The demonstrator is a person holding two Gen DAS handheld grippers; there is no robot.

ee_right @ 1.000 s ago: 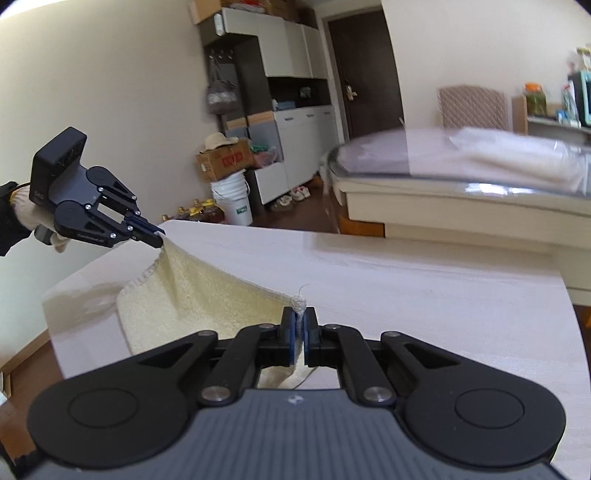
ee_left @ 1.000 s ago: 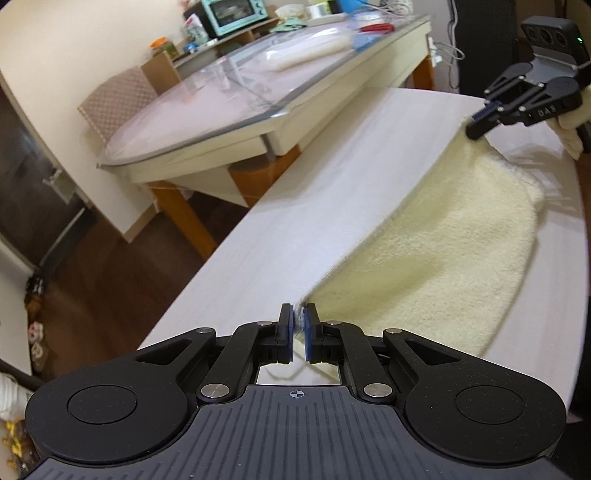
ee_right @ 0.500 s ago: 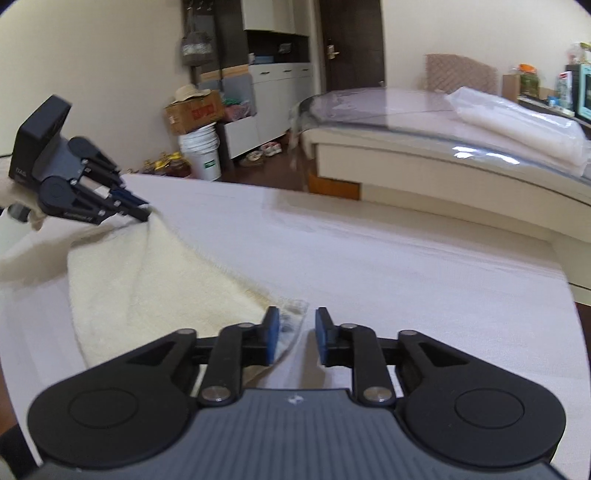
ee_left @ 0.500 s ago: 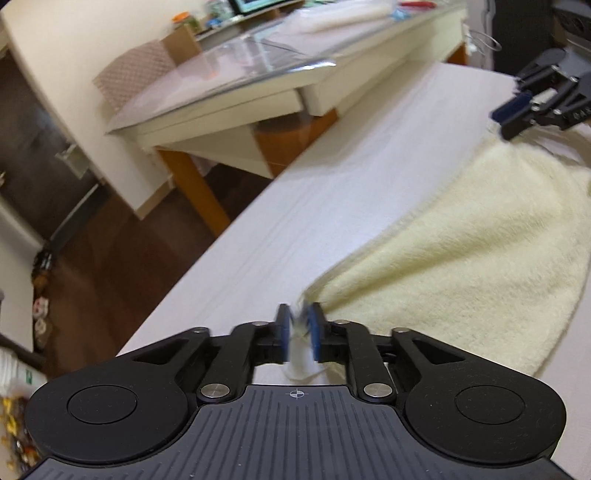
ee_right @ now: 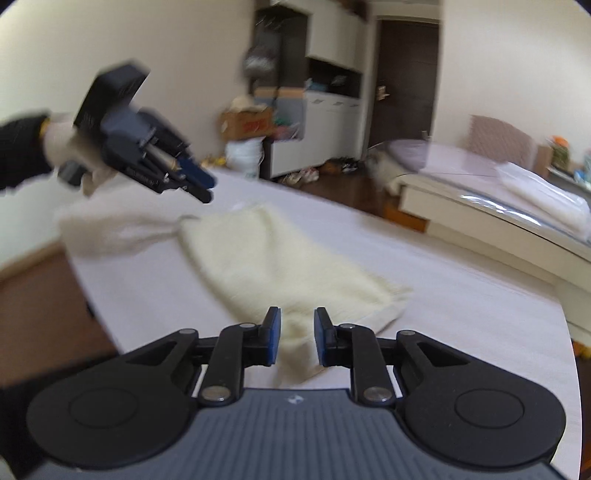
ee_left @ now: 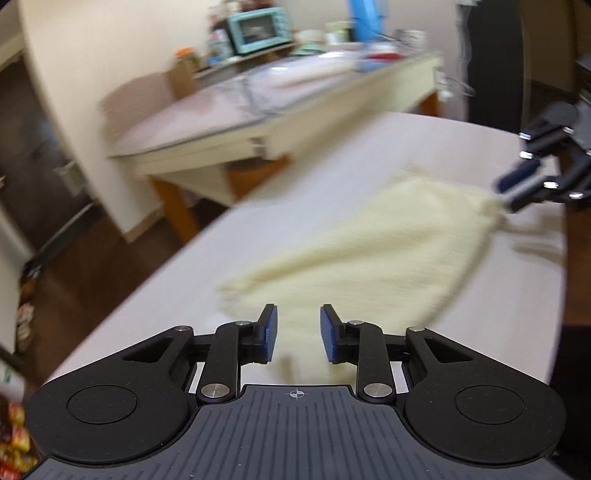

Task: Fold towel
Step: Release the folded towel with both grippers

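A cream towel (ee_left: 369, 251) lies flat along the white table (ee_left: 177, 280), doubled over lengthwise. My left gripper (ee_left: 298, 332) hovers over its near end. Its jaws are opening, and the pads touch nothing, with towel showing below the gap. In the right wrist view the towel (ee_right: 280, 258) runs away from my right gripper (ee_right: 297, 336). That gripper's jaws are closing a little with the towel end under the gap, and its pads do not press on it. Each gripper shows in the other's view: the right gripper (ee_left: 508, 192) and the left gripper (ee_right: 205, 188), which a gloved hand (ee_right: 61, 147) holds. All is motion-blurred.
A glass-topped dining table (ee_left: 258, 122) stands beyond the work table, with a teal oven (ee_left: 256, 27) on a shelf behind it. White cabinets (ee_right: 325, 122), a cardboard box (ee_right: 247, 123) and a bucket (ee_right: 243, 151) stand by the far wall. Dark wood floor lies past the table's edges.
Both grippers were shut on towel corners held up off the table. Both have let go and opened, the towel has dropped flat, and both grippers have drawn back from it.
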